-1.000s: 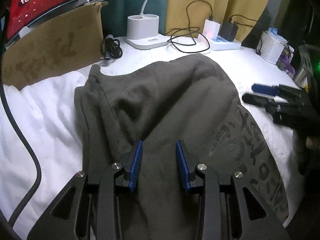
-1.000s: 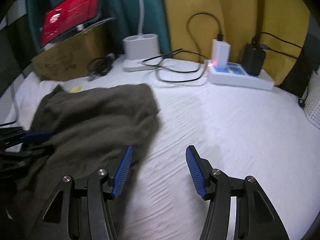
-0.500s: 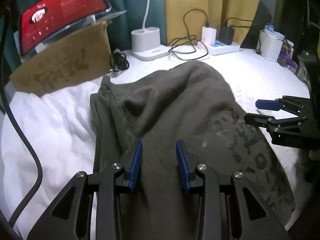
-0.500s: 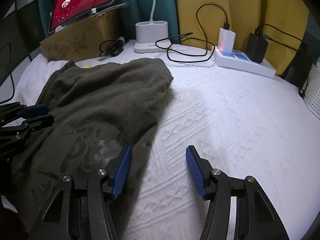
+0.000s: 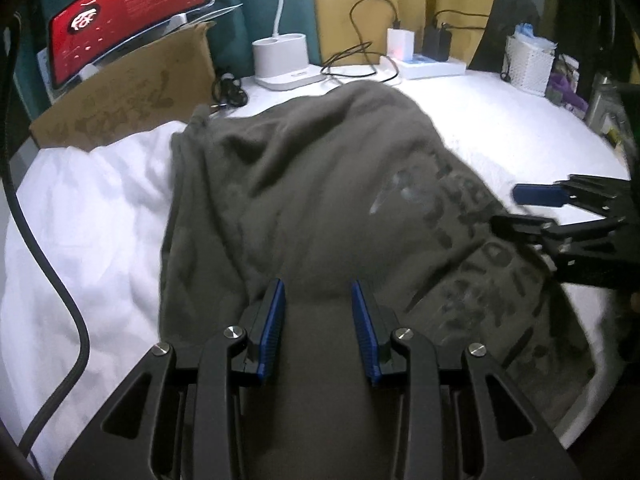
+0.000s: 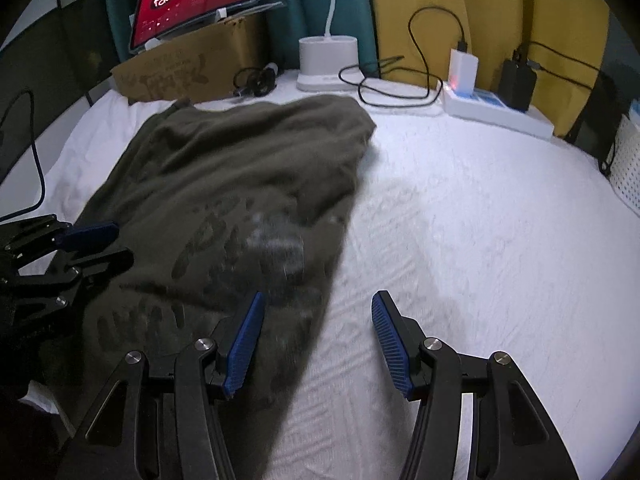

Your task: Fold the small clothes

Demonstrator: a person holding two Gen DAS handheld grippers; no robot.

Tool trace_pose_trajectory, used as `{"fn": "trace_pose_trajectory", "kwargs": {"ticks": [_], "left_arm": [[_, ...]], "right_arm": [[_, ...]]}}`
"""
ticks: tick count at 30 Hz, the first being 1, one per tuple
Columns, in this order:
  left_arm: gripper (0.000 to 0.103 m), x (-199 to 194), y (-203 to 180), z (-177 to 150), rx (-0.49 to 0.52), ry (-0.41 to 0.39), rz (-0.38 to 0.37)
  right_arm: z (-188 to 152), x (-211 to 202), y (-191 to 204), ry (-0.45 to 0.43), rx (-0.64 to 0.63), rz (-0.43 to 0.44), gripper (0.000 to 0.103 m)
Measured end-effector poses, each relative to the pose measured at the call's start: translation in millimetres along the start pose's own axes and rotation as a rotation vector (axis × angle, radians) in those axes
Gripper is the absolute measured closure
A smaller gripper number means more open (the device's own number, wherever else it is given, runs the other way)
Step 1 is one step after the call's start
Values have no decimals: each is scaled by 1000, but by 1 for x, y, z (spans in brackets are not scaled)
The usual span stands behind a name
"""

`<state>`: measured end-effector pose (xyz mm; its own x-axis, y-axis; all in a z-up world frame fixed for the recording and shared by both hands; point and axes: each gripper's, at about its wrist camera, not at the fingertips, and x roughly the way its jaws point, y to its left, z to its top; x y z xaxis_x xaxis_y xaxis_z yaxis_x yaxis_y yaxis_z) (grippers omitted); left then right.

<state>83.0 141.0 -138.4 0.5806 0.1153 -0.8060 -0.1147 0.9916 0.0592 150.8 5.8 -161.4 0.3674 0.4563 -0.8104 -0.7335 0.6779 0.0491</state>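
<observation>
Behind the olive garment (image 5: 304, 208) on the white bedcover (image 5: 92, 216), a cardboard box (image 5: 132, 96) and white charger stand (image 5: 282, 60) line the curtain, while the left gripper (image 5: 318, 328) hangs over the cloth, jaws apart, gripping nothing. From the right wrist, the power strip (image 6: 496, 110) and looped cable (image 6: 394, 88) sit beyond the garment's far edge; the right gripper (image 6: 318, 344) is spread wide and empty, straddling the cloth's right edge.

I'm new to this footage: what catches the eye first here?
A rumpled olive garment with dark lettering sprawls over the white bedding, both grippers above its near end. Behind it, a glowing red tablet leans on a cardboard box at far left.
</observation>
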Motion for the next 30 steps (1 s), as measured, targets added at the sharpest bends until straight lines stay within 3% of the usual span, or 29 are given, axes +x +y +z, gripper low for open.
{"fn": "trace_pose_trajectory", "kwargs": {"ticks": [5,8,16,25,30], "left_arm": [[68,-6,-6,-7,31,-23,109],[68,-8,-2,-8,13,-12,133],[68,-26,-24,-11,17,-28,89],[67,-42,-68,-11,27,-60,-27],[52,-55,-95,-6,49,-95,-79]], "right_arm": [[-11,-7,-4,-9,15,-6,44],[-17,-13,-9,-14,29,-13,44],[-37,-39,-27,-47,82,-25,44],[-66,-77,-54,-99,149,-65,44],[-83,-99,-72,-133,193,-96,44]]}}
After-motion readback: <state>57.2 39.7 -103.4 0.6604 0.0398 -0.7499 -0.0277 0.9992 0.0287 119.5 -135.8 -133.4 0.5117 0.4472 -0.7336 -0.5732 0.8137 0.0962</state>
